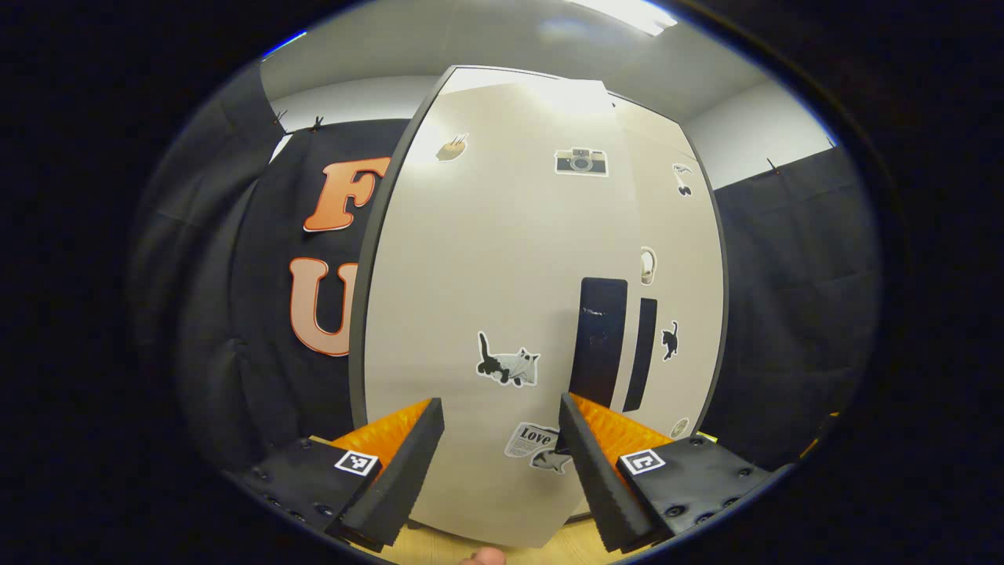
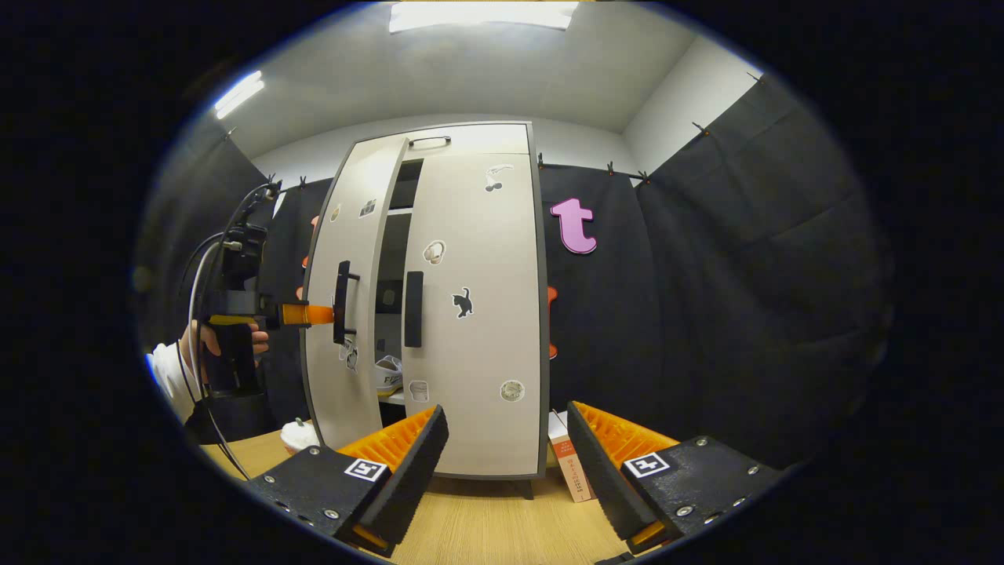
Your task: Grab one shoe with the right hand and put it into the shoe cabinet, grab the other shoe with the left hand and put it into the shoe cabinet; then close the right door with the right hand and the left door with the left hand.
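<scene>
The pale shoe cabinet (image 2: 478,329) stands on the wooden table. Its right door (image 2: 482,314) lies flat against the front, while the left door (image 2: 345,314) is ajar, leaving a narrow gap. Through that gap a white shoe (image 2: 388,375) rests on a shelf. My left gripper (image 1: 502,463) is open and close to the sticker-covered left door (image 1: 502,259), just left of its black handle (image 1: 600,341). From the right gripper view, the left gripper (image 2: 329,315), held by a hand, touches that door beside the handle (image 2: 342,302). My right gripper (image 2: 506,463) is open, back from the cabinet, holding nothing.
A small orange-and-white box (image 2: 571,467) leans at the cabinet's right foot. A white object (image 2: 298,434) sits on the table (image 2: 486,526) by the left door's lower corner. Black cloth walls stand close behind and on both sides.
</scene>
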